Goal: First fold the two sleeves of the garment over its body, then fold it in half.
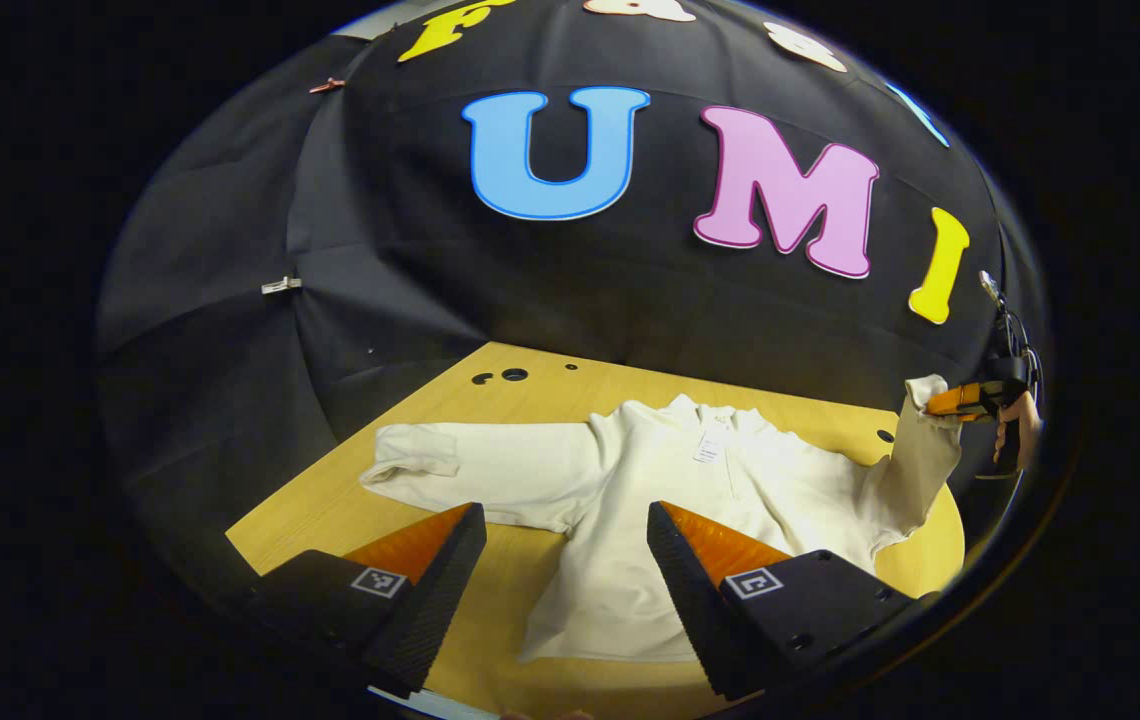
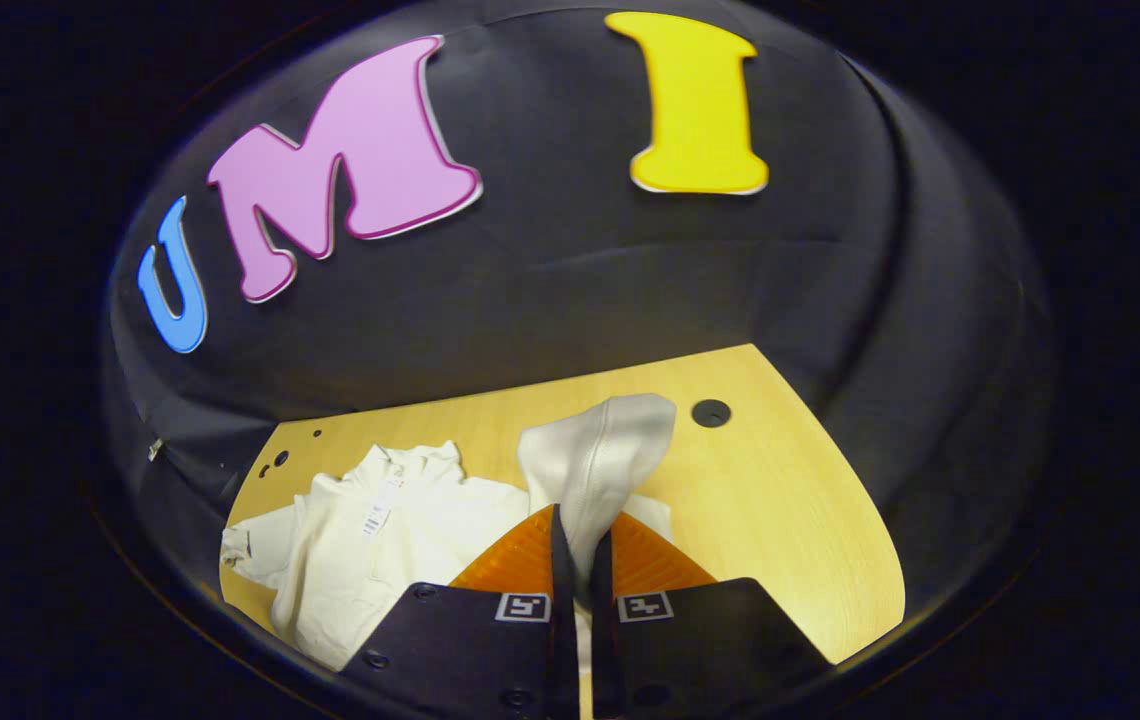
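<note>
The cream long-sleeved fabric garment (image 1: 670,500) lies spread on the pale wooden table (image 1: 330,510), one sleeve flat. The left gripper (image 1: 566,560) hovers, fingers spread apart. The right gripper (image 2: 573,570) pinches the other sleeve's cuff (image 2: 598,455), lifted.

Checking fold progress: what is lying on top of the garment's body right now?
Only a small tag near the collar. Neither sleeve is folded over the garment: one lies flat sideways, the right gripper holds the other raised.

Left gripper (image 1: 565,560) hovers with jaws wide apart; right gripper (image 2: 578,560) is clamped, raised.
</note>
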